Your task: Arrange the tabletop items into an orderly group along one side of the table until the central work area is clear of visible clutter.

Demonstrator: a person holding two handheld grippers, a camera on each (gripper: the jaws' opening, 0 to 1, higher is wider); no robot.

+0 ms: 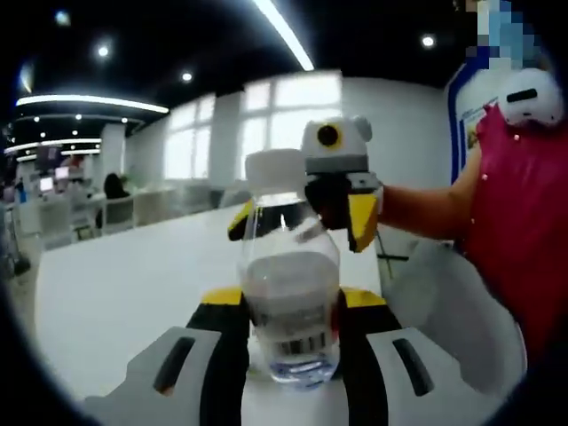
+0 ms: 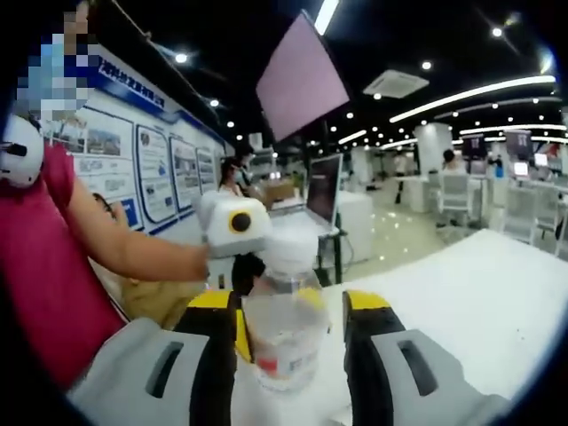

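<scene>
With both the left gripper point(image 1: 293, 342) and right gripper point(image 2: 291, 346) pinching the bottle point(image 1: 290, 293) at frame centre, opposing pulls could topple it.

Both views sit low over the white table point(image 1: 115, 293), very near, facing each other across a clear bottle point(image 1: 288, 293) and sharing it, each framing the opposite hand-held gripper point(image 2: 232, 229).

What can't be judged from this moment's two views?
- Left gripper view: whether the left gripper clamps the bottle; the bottle hides its inner jaw faces.
- Same view: the right gripper sits partly behind the bottle's neck, contact unclear.
- Right gripper view: the bottle label is blurred.
- Both views: the table is cut off, so other clutter is unseen.
</scene>
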